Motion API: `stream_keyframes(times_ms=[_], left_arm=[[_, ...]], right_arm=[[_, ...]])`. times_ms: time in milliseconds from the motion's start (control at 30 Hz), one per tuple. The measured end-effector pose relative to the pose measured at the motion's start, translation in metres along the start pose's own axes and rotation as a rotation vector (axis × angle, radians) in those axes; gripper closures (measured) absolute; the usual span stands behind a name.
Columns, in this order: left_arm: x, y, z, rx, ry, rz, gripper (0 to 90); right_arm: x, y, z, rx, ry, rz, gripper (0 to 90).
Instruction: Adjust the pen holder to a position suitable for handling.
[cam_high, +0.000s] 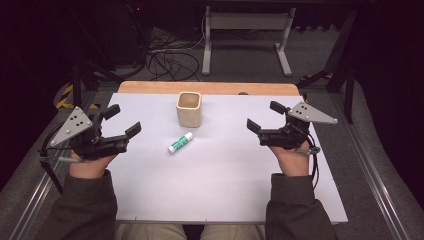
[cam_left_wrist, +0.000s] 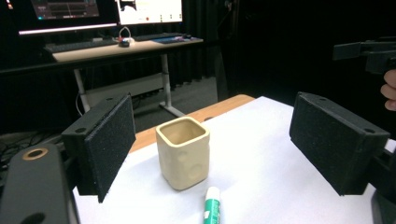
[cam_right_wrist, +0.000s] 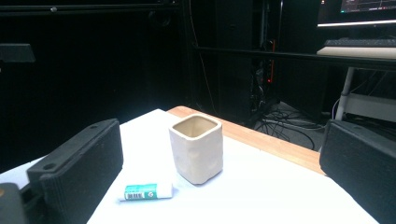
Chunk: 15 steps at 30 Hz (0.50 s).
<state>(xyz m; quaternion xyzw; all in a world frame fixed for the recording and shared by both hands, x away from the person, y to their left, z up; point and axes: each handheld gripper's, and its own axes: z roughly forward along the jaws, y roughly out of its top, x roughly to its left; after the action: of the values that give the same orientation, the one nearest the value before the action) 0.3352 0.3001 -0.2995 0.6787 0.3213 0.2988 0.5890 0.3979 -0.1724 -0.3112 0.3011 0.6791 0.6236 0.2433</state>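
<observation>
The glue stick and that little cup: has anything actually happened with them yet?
Nothing looks done. The glue stick lies on the white sheet beside the upright, seemingly empty cup. The left gripper and right gripper are open, apart from both. Picking the stick up, perhaps for the cup, is all still ahead.

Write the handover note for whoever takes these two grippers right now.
Left gripper: open, holding nothing, hovering at the left side of the white sheet.
Right gripper: open, holding nothing, at the right side.
Glue stick: lying flat mid-sheet, just in front of the cup, not touching it.
Cream square cup: upright near the far edge, looks empty.
Done: nothing; both things untouched.
Left: probably pick up the glue stick and stand it in the cup; either gripper looks about equally near.
</observation>
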Motion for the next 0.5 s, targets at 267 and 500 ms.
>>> stream_keyframes(times_ms=[267, 500], left_arm=[[-0.003, -0.005, 0.012, 0.029, -0.007, -0.009, 16.3], [-0.006, -0.007, 0.026, 0.063, -0.003, -0.003, 16.9]], right_arm=[[0.001, 0.000, -0.002, 0.005, -0.002, -0.004, 0.1], [0.001, 0.000, -0.003, 0.013, -0.007, 0.002, 0.3]])
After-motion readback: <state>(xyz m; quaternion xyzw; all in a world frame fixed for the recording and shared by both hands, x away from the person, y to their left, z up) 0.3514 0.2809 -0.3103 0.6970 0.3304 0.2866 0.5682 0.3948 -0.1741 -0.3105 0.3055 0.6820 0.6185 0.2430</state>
